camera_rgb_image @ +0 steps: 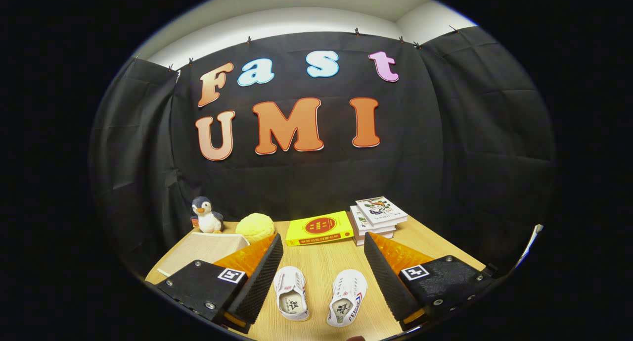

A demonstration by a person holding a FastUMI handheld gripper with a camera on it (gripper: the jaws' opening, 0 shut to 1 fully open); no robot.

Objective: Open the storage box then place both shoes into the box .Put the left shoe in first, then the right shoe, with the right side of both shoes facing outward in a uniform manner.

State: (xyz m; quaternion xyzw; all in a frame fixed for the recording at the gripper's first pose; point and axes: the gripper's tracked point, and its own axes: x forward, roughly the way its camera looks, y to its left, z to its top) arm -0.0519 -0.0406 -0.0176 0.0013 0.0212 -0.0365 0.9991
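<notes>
Fingers (324,262) spread wide, gripping nothing. Two white shoes (319,297) lie side by side between them on the wooden surface (324,262), openings up. Beyond: closed beige storage box (210,246) near left edge; penguin plush (206,215), yellow ball (255,227), yellow book (319,227), book stack (378,218) along far edge.

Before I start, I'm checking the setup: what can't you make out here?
Gripper view:
- Storage box: largely behind one of the open gripper's fingers; lid state unclear.
- Book cover text: too small.
- Shoes: seen from above; sides hidden.
</notes>
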